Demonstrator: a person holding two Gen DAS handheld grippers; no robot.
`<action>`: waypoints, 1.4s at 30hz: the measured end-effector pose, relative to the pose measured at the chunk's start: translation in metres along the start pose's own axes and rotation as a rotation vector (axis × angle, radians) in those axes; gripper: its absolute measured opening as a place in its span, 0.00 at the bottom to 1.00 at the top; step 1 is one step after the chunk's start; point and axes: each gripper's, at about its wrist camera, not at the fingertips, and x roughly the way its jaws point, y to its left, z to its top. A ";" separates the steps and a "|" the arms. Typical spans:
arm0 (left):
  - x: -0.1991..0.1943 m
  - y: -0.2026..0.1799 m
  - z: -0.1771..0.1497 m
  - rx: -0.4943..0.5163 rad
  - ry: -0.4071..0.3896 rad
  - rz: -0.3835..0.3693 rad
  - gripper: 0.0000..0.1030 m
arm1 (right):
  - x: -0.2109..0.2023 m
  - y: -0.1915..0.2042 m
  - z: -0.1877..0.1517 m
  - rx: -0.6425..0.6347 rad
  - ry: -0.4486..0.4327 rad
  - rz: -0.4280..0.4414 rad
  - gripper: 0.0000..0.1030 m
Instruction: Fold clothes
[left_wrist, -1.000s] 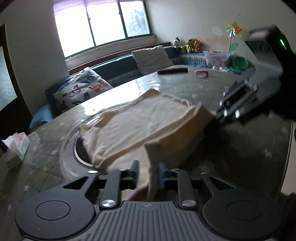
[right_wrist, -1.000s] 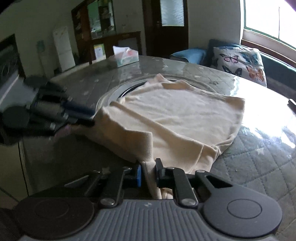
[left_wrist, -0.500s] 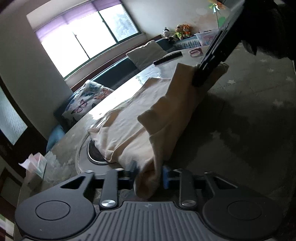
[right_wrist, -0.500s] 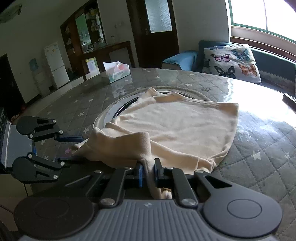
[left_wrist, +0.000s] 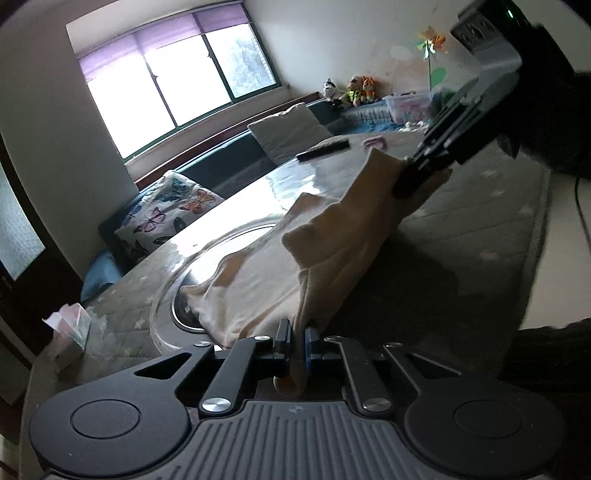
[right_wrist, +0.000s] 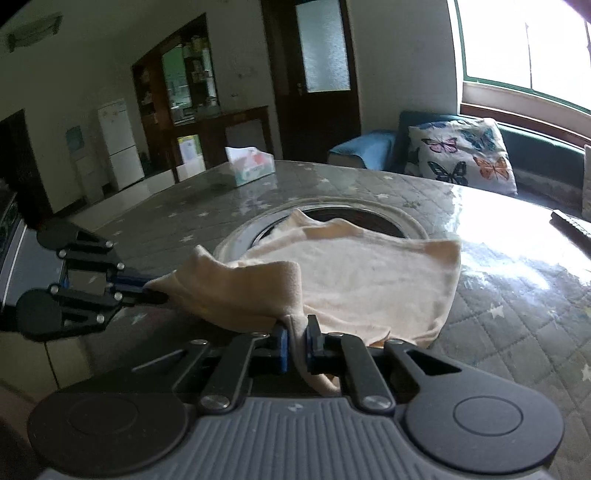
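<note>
One cream garment (right_wrist: 354, 280) is spread on the round quilted table (right_wrist: 517, 325), partly covering the metal ring (right_wrist: 413, 225) set in the table's middle. Two grippers are seen. The left gripper (left_wrist: 299, 341) is pressed together on a bunched corner of the garment, and the right gripper (right_wrist: 297, 341) is likewise pinched onto another corner; both corners are lifted off the table near its close edge, so that a raised fold runs between them. One tissue box (right_wrist: 249, 166) is placed near the far edge of the table, and one dark remote (left_wrist: 323, 149) is laid near the edge by the window. Two cushions are counted on the bench: one butterfly cushion (right_wrist: 465, 155) and one plain cushion (left_wrist: 288, 131).
</note>
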 end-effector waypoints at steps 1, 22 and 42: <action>-0.011 -0.003 0.001 -0.008 -0.003 -0.009 0.07 | -0.009 0.005 -0.003 -0.010 0.000 0.007 0.08; -0.011 0.044 0.030 -0.181 -0.033 -0.048 0.06 | -0.024 0.024 0.030 -0.084 0.011 -0.016 0.06; 0.130 0.100 0.002 -0.384 0.157 -0.003 0.18 | 0.115 -0.071 0.026 0.221 0.093 -0.157 0.28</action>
